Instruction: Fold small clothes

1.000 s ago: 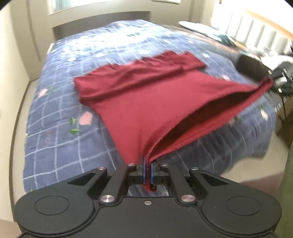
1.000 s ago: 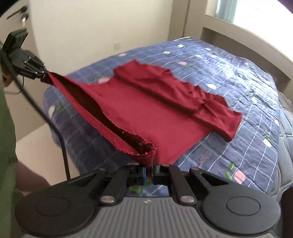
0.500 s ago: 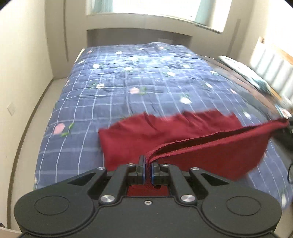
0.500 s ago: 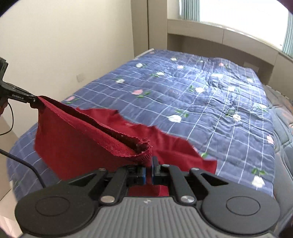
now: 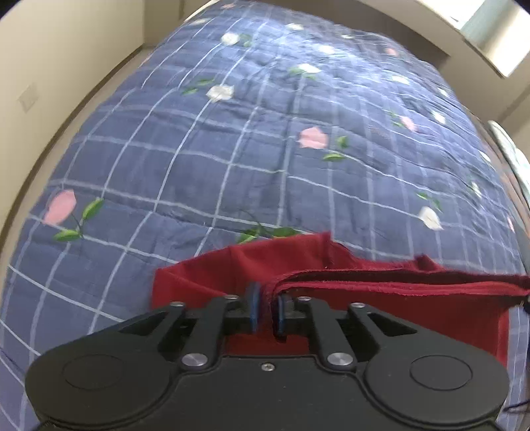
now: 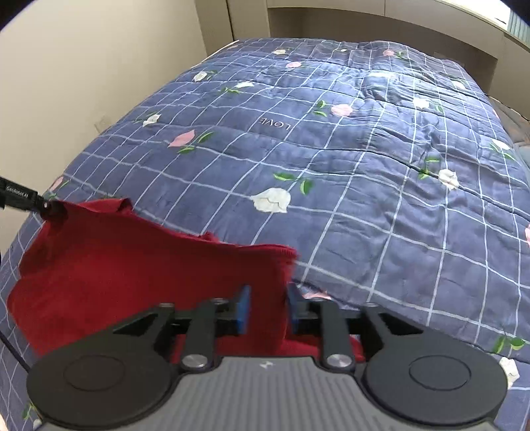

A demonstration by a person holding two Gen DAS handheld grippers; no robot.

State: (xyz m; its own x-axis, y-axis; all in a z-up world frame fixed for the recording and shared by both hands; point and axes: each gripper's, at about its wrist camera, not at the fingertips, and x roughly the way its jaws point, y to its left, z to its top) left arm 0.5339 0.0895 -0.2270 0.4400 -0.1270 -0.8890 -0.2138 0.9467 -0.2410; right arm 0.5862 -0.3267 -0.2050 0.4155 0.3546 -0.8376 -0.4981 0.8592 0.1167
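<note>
A dark red garment lies doubled over on the blue checked floral quilt, its raw hem running right from my left gripper. That gripper's jaws are opening: a gap shows between the blue pads, and the hem rests against the right pad only. In the right wrist view the garment spreads to the left over the quilt. My right gripper is opening too, wider, with a fold of red cloth standing loose between its pads. The left gripper's tip sits at the garment's far corner.
The bed fills both views. A cream wall and a strip of floor run along its left side. A window ledge lies beyond the far end. A pale pillow shows at the right edge.
Both grippers carried the red hem forward over the rest of the garment and down toward the quilt. Their jaws, shut on the hem before, now stand apart.
</note>
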